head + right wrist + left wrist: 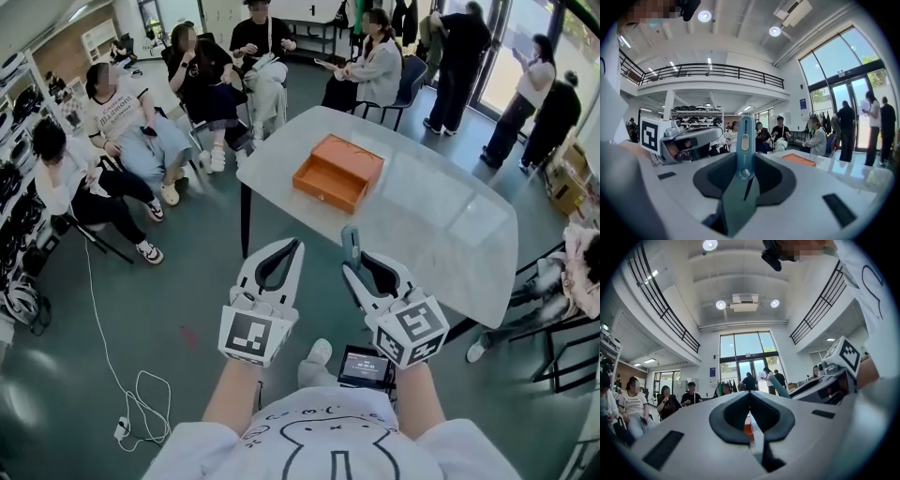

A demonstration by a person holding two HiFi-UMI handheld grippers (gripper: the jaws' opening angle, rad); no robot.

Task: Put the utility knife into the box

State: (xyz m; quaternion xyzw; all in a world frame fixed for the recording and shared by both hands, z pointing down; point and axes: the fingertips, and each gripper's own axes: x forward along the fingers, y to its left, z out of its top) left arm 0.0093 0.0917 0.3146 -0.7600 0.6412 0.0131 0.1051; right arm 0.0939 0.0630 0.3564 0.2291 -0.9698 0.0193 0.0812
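Right tool (361,267) gripping an upright blue utility knife (745,140), at the surface's (450,234) near edge, open orange box (337,172) well ahead across open surface, left tool (286,251) alongside, jaws closed, empty, forearms parallel, reaching forward

The box (323,192) sat on the table (441,216), toward its far left corner. Before the table's near edge the two grippers hung side by side and apart, the left gripper (286,248) left of the right gripper (361,267). The utility knife (351,246) stood upright between the right one's jaws, its tip over the table edge. Seated people (202,84) ringed the far side and the left; a cable (141,394) lay on the floor at the near left.
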